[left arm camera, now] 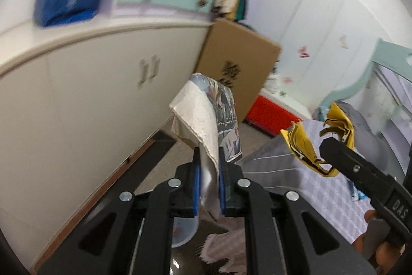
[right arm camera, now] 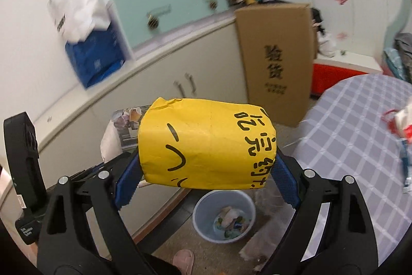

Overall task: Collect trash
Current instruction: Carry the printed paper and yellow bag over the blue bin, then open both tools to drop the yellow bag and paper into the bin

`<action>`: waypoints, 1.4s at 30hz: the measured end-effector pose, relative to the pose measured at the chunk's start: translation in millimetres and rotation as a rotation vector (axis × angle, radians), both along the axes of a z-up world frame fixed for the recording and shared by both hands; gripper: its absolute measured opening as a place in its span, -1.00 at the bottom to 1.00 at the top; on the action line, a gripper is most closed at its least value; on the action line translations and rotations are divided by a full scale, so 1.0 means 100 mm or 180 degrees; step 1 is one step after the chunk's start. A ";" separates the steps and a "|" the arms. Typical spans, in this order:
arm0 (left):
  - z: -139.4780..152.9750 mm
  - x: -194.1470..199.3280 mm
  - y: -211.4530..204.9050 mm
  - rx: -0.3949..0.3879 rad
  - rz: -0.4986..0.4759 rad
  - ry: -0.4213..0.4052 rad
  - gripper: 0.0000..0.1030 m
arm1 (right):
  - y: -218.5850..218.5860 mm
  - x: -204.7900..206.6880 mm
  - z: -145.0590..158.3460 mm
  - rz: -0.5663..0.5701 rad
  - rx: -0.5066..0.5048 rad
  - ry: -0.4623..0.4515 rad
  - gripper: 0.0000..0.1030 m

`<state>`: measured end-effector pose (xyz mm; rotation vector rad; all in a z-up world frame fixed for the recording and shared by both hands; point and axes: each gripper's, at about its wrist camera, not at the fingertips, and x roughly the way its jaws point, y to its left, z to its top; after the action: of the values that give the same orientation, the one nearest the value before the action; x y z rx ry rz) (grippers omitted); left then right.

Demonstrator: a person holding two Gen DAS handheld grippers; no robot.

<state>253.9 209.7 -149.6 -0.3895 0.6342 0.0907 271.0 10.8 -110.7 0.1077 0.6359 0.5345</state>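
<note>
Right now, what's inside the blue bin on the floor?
The blue bin holds a few scraps of crumpled trash at the bottom. The yellow paper box in the right claw hides nothing of it.

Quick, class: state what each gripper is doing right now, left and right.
Left gripper: shut on a piece of printed paper.
Right gripper: jaws wide, clamped on a yellow paper box.

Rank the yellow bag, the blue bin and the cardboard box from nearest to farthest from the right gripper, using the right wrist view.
1. Yellow bag: between the right gripper's jaws.
2. Blue bin: on the floor just below.
3. Cardboard box: upright beyond, beside the cabinet.
</note>
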 end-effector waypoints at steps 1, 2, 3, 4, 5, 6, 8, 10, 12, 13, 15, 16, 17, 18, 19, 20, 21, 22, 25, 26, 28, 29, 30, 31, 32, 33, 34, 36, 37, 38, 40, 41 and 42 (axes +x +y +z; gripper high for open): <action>-0.06 0.01 0.08 -0.0018 0.0039 0.0036 -0.79 | 0.11 0.04 -0.09 0.0041 -0.0042 0.0050 0.68; -0.13 0.03 0.18 -0.0035 0.0093 0.0090 -0.79 | 0.21 0.07 -0.16 0.0070 -0.0073 0.0100 0.68; -0.19 0.03 0.23 -0.0040 0.0131 0.0128 -0.79 | 0.27 0.10 -0.22 0.0085 -0.0094 0.0129 0.68; -0.25 0.05 0.29 -0.0039 0.0171 0.0170 -0.79 | 0.36 0.15 -0.31 0.0107 -0.0137 0.0176 0.68; -0.30 0.06 0.34 -0.0035 0.0197 0.0199 -0.79 | 0.42 0.18 -0.37 0.0118 -0.0165 0.0214 0.68; -0.36 0.08 0.39 -0.0024 0.0229 0.0241 -0.79 | 0.49 0.23 -0.46 0.0130 -0.0194 0.0269 0.68; -0.47 0.11 0.48 -0.0020 0.0279 0.0321 -0.79 | 0.56 0.28 -0.59 0.0141 -0.0230 0.0328 0.69; -0.57 0.11 0.56 0.0008 0.0337 0.0381 -0.79 | 0.63 0.36 -0.73 0.0148 -0.0248 0.0387 0.70; -0.68 0.15 0.63 0.0075 0.0420 0.0458 -0.79 | 0.66 0.44 -0.87 0.0117 -0.0289 0.0458 0.75; -0.72 0.16 0.65 0.0055 0.0434 0.0481 -0.79 | 0.67 0.49 -0.96 0.0100 -0.0324 0.0507 0.82; -0.82 0.18 0.71 -0.0010 0.0442 0.0561 -0.79 | 0.67 0.57 -1.10 0.0084 -0.0365 0.0640 0.83; -0.86 0.19 0.72 -0.0020 0.0447 0.0594 -0.79 | 0.65 0.59 -1.14 0.0068 -0.0374 0.0690 0.83; -0.89 0.19 0.73 -0.0018 0.0451 0.0620 -0.79 | 0.62 0.60 -1.18 0.0037 -0.0383 0.0725 0.84; -0.92 0.18 0.71 -0.0016 0.0446 0.0639 -0.79 | 0.60 0.61 -1.18 0.0028 -0.0382 0.0731 0.84; -0.93 0.18 0.70 -0.0023 0.0438 0.0649 -0.79 | 0.58 0.60 -1.19 0.0030 -0.0380 0.0731 0.85; -0.95 0.18 0.69 -0.0036 0.0421 0.0662 -0.79 | 0.56 0.59 -1.18 0.0036 -0.0390 0.0727 0.85; -0.96 0.19 0.68 -0.0041 0.0410 0.0671 -0.79 | 0.55 0.57 -1.17 0.0035 -0.0410 0.0717 0.85; -0.96 0.20 0.67 -0.0044 0.0400 0.0676 -0.79 | 0.54 0.55 -1.15 0.0028 -0.0435 0.0698 0.85; -0.97 0.22 0.61 -0.0037 0.0356 0.0689 -0.79 | 0.51 0.50 -1.09 0.0024 -0.0468 0.0636 0.85; -0.96 0.22 0.58 -0.0030 0.0339 0.0691 -0.79 | 0.50 0.49 -1.07 0.0020 -0.0480 0.0609 0.85; -0.96 0.22 0.54 -0.0021 0.0317 0.0687 -0.79 | 0.48 0.46 -1.02 0.0019 -0.0487 0.0557 0.85; -0.94 0.22 0.52 -0.0015 0.0309 0.0681 -0.78 | 0.47 0.45 -1.01 0.0018 -0.0485 0.0544 0.85; -0.93 0.22 0.50 -0.0013 0.0297 0.0678 -0.78 | 0.46 0.44 -0.99 0.0015 -0.0483 0.0529 0.85; -0.92 0.22 0.48 -0.0010 0.0289 0.0675 -0.78 | 0.45 0.42 -0.96 0.0006 -0.0487 0.0504 0.85; -0.91 0.23 0.47 -0.0006 0.0281 0.0674 -0.78 | 0.45 0.42 -0.95 0.0003 -0.0487 0.0489 0.85; -0.90 0.24 0.45 -0.0002 0.0271 0.0671 -0.78 | 0.44 0.40 -0.93 0.0003 -0.0483 0.0467 0.85; -0.89 0.24 0.44 0.0002 0.0260 0.0669 -0.78 | 0.42 0.38 -0.91 -0.0016 -0.0489 0.0420 0.85; -0.87 0.26 0.40 0.0014 0.0235 0.0665 -0.78 | 0.40 0.35 -0.87 -0.0025 -0.0514 0.0361 0.85; -0.86 0.27 0.38 0.0014 0.0224 0.0665 -0.78 | 0.39 0.34 -0.85 -0.0039 -0.0518 0.0328 0.86; -0.86 0.27 0.38 0.0013 0.0215 0.0664 -0.78 | 0.39 0.34 -0.82 -0.0044 -0.0510 0.0313 0.86; -0.85 0.29 0.34 0.0018 0.0188 0.0659 -0.78 | 0.38 0.32 -0.77 -0.0065 -0.0476 0.0261 0.86; -0.84 0.30 0.32 0.0026 0.0179 0.0656 -0.78 | 0.36 0.31 -0.75 -0.0080 -0.0457 0.0232 0.86; -0.83 0.32 0.30 0.0034 0.0165 0.0653 -0.78 | 0.34 0.30 -0.73 -0.0105 -0.0433 0.0192 0.86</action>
<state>285.5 239.9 -233.0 -0.3892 0.8259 0.1852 301.5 45.0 -183.5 0.0060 0.7264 0.4563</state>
